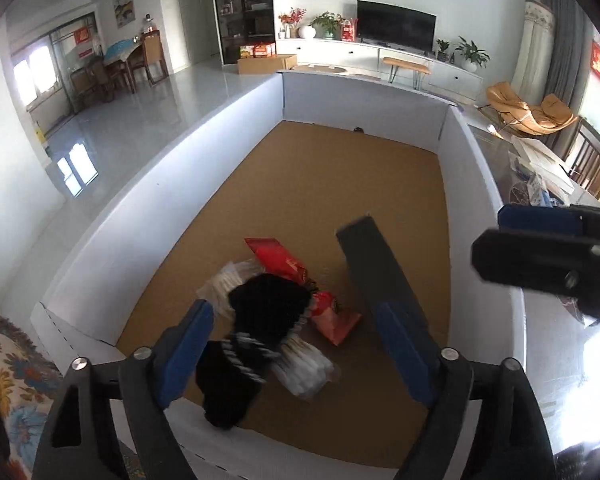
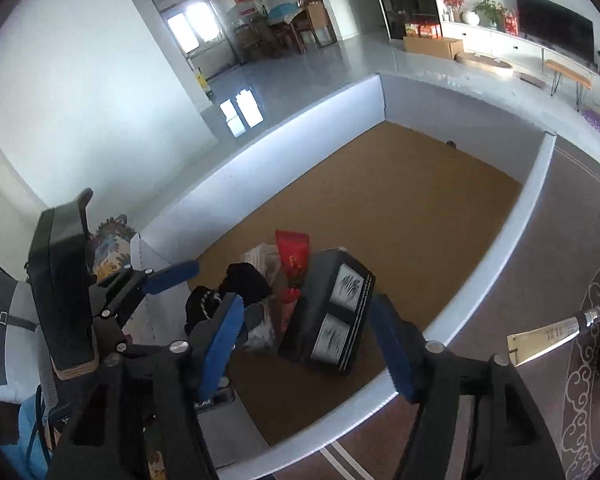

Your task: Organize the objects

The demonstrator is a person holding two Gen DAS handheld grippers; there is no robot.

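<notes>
The black sock (image 1: 256, 320) lies on the snack packets (image 1: 332, 316) beside the dark box (image 1: 376, 264) in the big white bin (image 1: 160, 200), under both wide-open, empty hand-held grippers (image 1: 296, 348) (image 2: 308, 344), and a careless grab could catch two things together.

Daylit room, strong fisheye bend, some motion blur

Daylight enters through the far windows (image 1: 34, 76), which blow out white and throw bright patches of glare on the glossy floor (image 1: 76, 170). The white box wall (image 1: 188, 184) curves hard, and both views darken to black at the corners. The black cloth (image 1: 260, 320) smears, probably from motion; near gripper parts look soft and shadowed.
</notes>
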